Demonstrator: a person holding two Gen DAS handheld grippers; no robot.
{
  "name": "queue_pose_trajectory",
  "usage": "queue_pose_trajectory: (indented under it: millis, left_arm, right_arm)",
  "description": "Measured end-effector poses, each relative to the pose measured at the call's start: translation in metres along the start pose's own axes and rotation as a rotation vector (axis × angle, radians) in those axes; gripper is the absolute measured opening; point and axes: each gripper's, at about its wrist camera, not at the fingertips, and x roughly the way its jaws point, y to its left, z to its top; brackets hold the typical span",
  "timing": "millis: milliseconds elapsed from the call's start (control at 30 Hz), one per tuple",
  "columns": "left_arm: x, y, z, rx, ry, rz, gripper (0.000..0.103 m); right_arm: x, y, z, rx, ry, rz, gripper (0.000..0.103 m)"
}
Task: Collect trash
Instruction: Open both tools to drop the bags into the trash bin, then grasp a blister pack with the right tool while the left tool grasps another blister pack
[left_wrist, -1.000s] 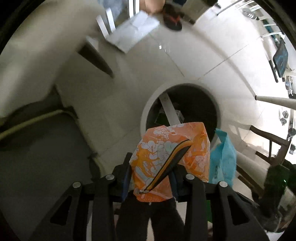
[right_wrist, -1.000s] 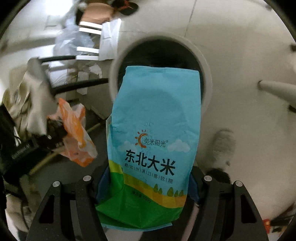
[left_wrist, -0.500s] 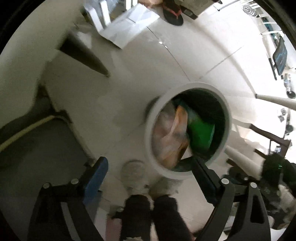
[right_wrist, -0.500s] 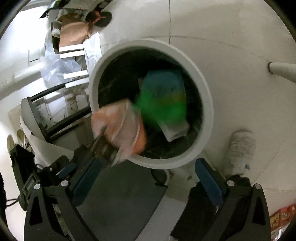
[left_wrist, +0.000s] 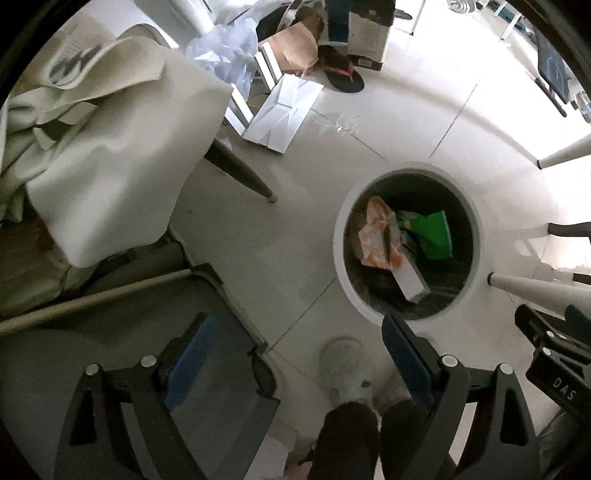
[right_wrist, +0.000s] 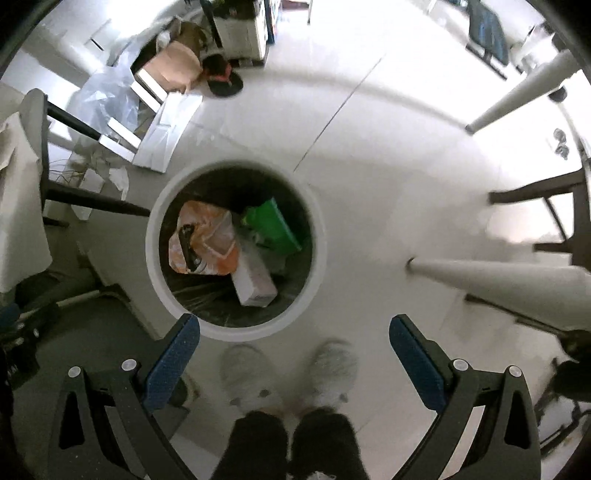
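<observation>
A round white trash bin (left_wrist: 340, 258) (right_wrist: 151, 243) stands on the pale tiled floor, seen from above. Inside it lie an orange-and-white snack bag (left_wrist: 376, 240) (right_wrist: 203, 240), a green-ended rice bag (left_wrist: 432, 236) (right_wrist: 273, 225) and a white box (left_wrist: 410, 280) (right_wrist: 255, 280). My left gripper (left_wrist: 295, 347) hangs high above the floor, left of the bin, open and empty. My right gripper (right_wrist: 295, 347) hangs just in front of the bin, jaws wide and empty. The other gripper's black body (left_wrist: 554, 354) shows at the right edge of the left wrist view.
The person's pale slippers (right_wrist: 325, 369) and dark trouser legs (right_wrist: 255, 443) stand close to the bin. A grey chair (left_wrist: 110, 155) with draped fabric is at left; white table legs (right_wrist: 498, 277) at right. Cardboard, plastic wrap (left_wrist: 225, 55) and a black sandal (left_wrist: 341, 74) lie farther off.
Both grippers let go of their bags: the orange snack bag and the blue-green rice bag dropped into the bin. Both jaws spread wide and both hands rose away from the bin.
</observation>
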Motion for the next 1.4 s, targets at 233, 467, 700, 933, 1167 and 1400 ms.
queue_pose_trajectory:
  millis: [233,467,700,933,1167,1400]
  left_arm:
    - [-0.059,0.004,-0.017,-0.014,-0.035,-0.011,0.092]
    - [-0.142,0.013,-0.039,-0.002,-0.065,-0.037,0.092]
    - [-0.222,0.03,-0.059,0.024,-0.095,-0.05,0.092]
    - [-0.297,0.045,-0.068,0.013,-0.151,-0.061,0.092]
    - [-0.365,0.039,-0.047,0.013,-0.24,-0.044,0.092]
    - [-0.405,-0.009,0.02,0.062,-0.35,-0.04,0.092]
  right_arm:
    - [-0.075,0.004,-0.015,-0.017,-0.041,-0.004,0.103]
    - [-0.167,-0.001,-0.036,-0.012,-0.062,0.013,0.103]
    - [-0.261,-0.008,-0.06,-0.015,-0.08,0.031,0.103]
    - [-0.356,-0.02,-0.068,0.02,-0.12,0.075,0.103]
    - [-0.437,-0.052,-0.045,0.111,-0.186,0.154,0.103]
    - [-0.456,-0.129,0.028,0.318,-0.233,0.152,0.103]
